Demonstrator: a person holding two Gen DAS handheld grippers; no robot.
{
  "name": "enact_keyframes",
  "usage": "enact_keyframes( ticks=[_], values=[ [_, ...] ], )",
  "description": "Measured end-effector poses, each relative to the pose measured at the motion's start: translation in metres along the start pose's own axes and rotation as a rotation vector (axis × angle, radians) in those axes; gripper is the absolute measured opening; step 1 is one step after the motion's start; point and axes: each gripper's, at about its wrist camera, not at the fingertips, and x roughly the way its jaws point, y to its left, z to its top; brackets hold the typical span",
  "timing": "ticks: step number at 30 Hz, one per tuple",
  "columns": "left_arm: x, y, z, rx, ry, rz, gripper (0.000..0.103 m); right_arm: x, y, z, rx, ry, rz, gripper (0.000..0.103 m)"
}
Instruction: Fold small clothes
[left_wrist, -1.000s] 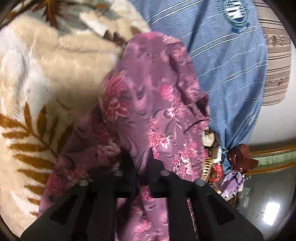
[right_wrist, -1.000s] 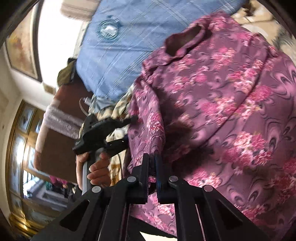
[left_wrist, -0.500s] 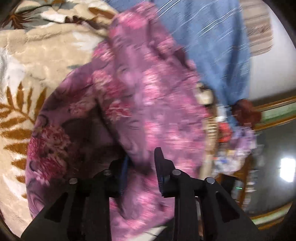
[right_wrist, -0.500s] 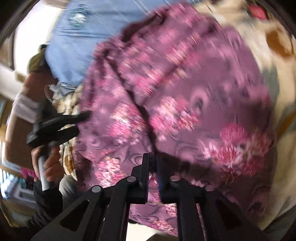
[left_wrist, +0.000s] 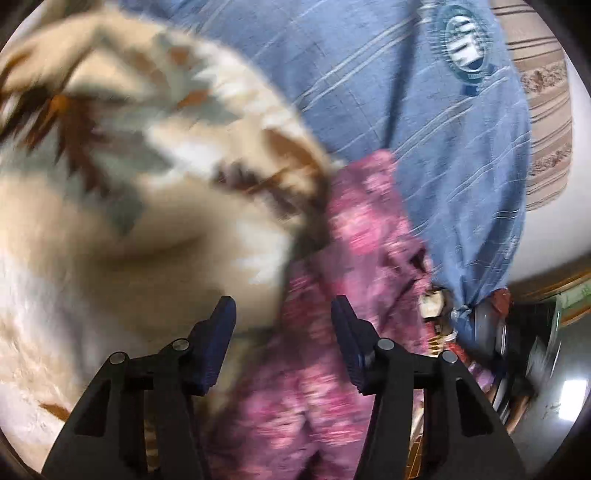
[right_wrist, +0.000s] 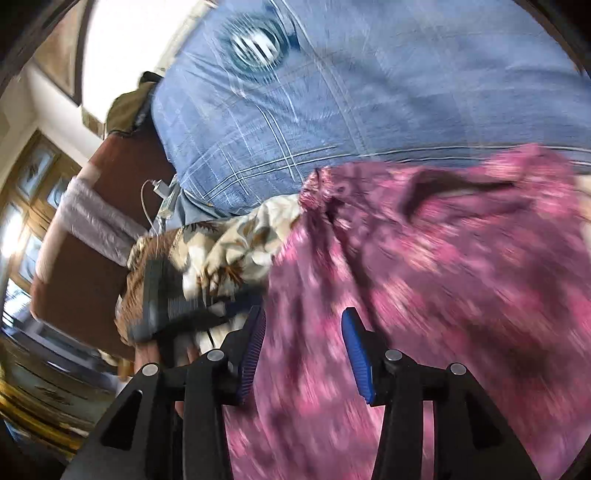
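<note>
The left claw (left_wrist: 283, 339) gapes wide and empty above the blanket (left_wrist: 110, 240), the garment (left_wrist: 354, 280) lying on it just right of centre. The right claw (right_wrist: 303, 350) is wide too, holding nothing, over the same cloth. It looks thin, limp and light, best pinched at a hem or corner. The blue cushion (left_wrist: 424, 129) crowds its far edge.
</note>
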Motion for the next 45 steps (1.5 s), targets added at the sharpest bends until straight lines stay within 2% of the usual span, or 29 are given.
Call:
enact_keyframes(
  ticks=[1,3,5,9,11,12,13,16,18,22,24,25,26,28,29,32,35,39,42,45],
  values=[
    [0.0,0.007,-0.002,-0.033,0.012,0.004,0.041,0.014,-0.004,0.012,0.013,0.008,-0.02,0.04],
    [0.001,0.004,0.0,-0.037,0.031,-0.015,0.039,0.052,-0.011,0.037,0.012,0.055,-0.071,0.039],
    [0.004,-0.003,0.001,-0.022,0.063,-0.095,0.039,0.08,-0.022,0.05,0.04,0.084,-0.112,0.041],
    [0.021,0.0,-0.004,-0.043,0.109,-0.105,0.039,0.121,-0.04,0.061,0.128,0.149,-0.039,0.041],
    [0.026,-0.003,-0.002,-0.043,0.099,-0.106,0.036,0.131,-0.038,0.06,0.128,0.165,-0.017,0.034],
    [0.026,-0.004,0.001,-0.041,0.082,-0.103,0.023,0.132,-0.035,0.058,0.112,0.169,-0.041,0.015],
    [0.026,-0.003,0.004,-0.044,0.058,-0.1,0.016,0.132,-0.034,0.058,0.109,0.166,-0.064,0.008],
    [0.022,0.01,0.004,-0.085,0.044,-0.101,0.001,0.115,-0.034,0.056,0.122,0.12,-0.048,0.006],
    [0.014,0.013,0.004,-0.085,0.029,-0.101,0.0,0.1,-0.028,0.059,0.099,0.089,-0.05,0.006],
    [-0.032,0.008,0.003,-0.06,-0.072,-0.128,0.0,0.069,-0.015,0.067,0.069,0.013,-0.035,0.006],
    [-0.049,0.012,0.003,-0.05,-0.136,-0.093,0.0,0.058,-0.014,0.067,0.059,-0.019,-0.033,0.005],
    [-0.052,0.016,0.004,-0.067,-0.152,-0.081,0.0,0.058,-0.015,0.068,0.052,-0.016,-0.062,0.005],
    [-0.048,0.02,0.006,-0.079,-0.147,-0.049,0.0,0.066,-0.018,0.068,0.041,0.002,-0.13,0.005],
    [-0.038,0.024,0.012,-0.091,-0.162,0.052,0.0,0.087,-0.027,0.068,0.042,0.044,-0.236,0.0],
    [-0.032,0.03,0.012,-0.116,-0.154,0.075,0.0,0.097,-0.033,0.069,0.052,0.063,-0.255,0.0],
    [-0.025,0.038,0.011,-0.152,-0.118,0.075,0.0,0.099,-0.04,0.069,0.087,0.052,-0.223,0.0],
    [-0.029,0.037,0.011,-0.136,-0.119,0.066,0.0,0.089,-0.029,0.065,0.058,0.017,-0.115,0.003],
    [-0.022,0.031,0.009,-0.126,-0.101,0.08,0.0,0.096,-0.015,0.066,0.033,0.033,-0.086,0.033],
    [-0.012,0.031,0.011,-0.141,-0.076,0.072,0.0,0.118,-0.011,0.071,0.02,0.063,-0.119,0.033],
    [-0.009,0.03,0.011,-0.131,-0.072,0.079,0.0,0.14,-0.017,0.07,0.022,0.12,-0.17,0.026]
  ],
)
